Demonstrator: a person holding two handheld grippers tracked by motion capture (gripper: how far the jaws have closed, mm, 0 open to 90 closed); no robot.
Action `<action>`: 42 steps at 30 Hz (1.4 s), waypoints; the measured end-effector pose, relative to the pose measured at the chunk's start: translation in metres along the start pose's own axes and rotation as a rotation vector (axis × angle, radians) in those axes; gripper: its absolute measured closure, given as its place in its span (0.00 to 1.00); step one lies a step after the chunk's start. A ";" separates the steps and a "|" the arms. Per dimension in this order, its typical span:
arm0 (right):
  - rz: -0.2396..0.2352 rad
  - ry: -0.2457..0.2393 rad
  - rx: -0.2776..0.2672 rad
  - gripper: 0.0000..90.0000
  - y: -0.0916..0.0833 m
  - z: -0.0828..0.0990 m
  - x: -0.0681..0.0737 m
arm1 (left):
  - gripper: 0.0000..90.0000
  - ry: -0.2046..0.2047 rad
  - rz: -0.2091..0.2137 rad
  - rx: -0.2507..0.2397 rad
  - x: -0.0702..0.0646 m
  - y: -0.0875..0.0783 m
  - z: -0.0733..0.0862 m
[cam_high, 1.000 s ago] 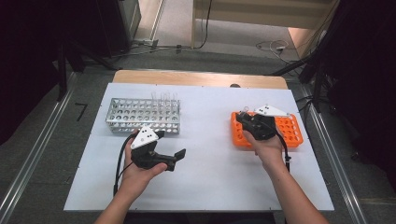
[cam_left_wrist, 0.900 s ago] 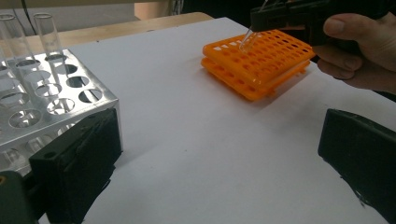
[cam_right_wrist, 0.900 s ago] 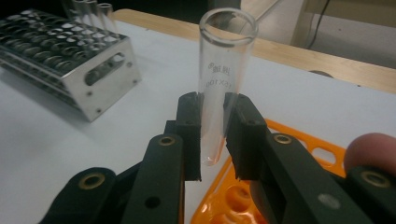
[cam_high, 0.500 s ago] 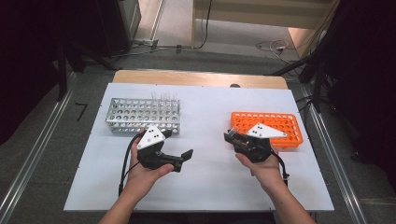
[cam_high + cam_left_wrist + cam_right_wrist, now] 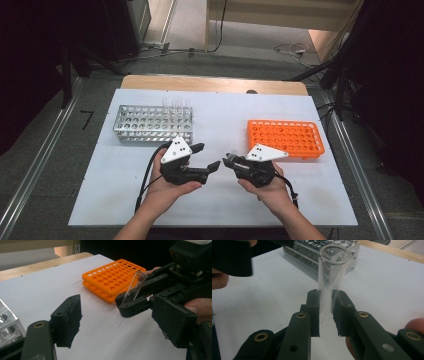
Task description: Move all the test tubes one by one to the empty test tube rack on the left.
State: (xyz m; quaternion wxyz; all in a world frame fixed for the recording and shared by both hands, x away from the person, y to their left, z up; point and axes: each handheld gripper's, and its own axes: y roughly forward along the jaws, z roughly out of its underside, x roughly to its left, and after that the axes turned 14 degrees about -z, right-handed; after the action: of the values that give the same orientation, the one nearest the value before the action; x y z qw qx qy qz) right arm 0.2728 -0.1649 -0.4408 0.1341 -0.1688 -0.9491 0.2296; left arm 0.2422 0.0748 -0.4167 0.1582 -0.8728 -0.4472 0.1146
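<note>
My right gripper (image 5: 231, 161) is shut on a clear glass test tube (image 5: 331, 272), which stands upright between its pads (image 5: 313, 305) with the open mouth on top. In the left gripper view the tube (image 5: 133, 286) leans in the right gripper (image 5: 122, 306) just ahead of my own jaws. My left gripper (image 5: 207, 156) faces it at mid-table with nothing between the jaws; they have just been closing and stand part open. An orange rack (image 5: 285, 137) lies at the right, and a metal rack (image 5: 152, 122) holding a few tubes at the left.
Both racks sit on a white board (image 5: 220, 200) laid over a wooden table. The metal rack (image 5: 307, 252) rises right behind the held tube in the right gripper view. Rails run along both sides of the table, and cables trail from the grippers toward the person.
The right gripper has come away from the orange rack leftward to mid-table, carrying the tube. The left gripper has shifted right to meet it, and its jaws stand narrower than before.
</note>
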 end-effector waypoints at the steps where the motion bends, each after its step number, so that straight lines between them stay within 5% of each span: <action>1: -0.007 -0.004 0.005 0.82 0.002 0.000 0.002 | 0.35 0.008 -0.002 0.004 -0.002 0.001 0.000; 19: -0.092 -0.047 0.039 0.82 0.018 -0.005 0.025 | 0.78 0.097 0.058 -0.008 -0.018 0.007 0.002; 28: -0.094 -0.044 0.041 0.81 0.018 -0.005 0.024 | 0.84 0.096 0.032 -0.023 -0.017 0.006 0.002; 34: -0.099 -0.047 0.026 0.67 0.012 -0.004 0.019 | 0.84 0.063 0.042 -0.034 -0.008 0.003 0.001; 42: -0.082 -0.037 -0.018 0.35 -0.011 0.006 0.005 | 0.84 0.029 0.008 -0.047 0.011 -0.005 -0.001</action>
State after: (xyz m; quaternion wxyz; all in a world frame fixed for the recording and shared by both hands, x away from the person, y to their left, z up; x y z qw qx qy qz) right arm 0.2637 -0.1748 -0.4396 0.1245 -0.1265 -0.9596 0.2182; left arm 0.2445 0.0864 -0.4148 0.1437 -0.8797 -0.4438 0.0924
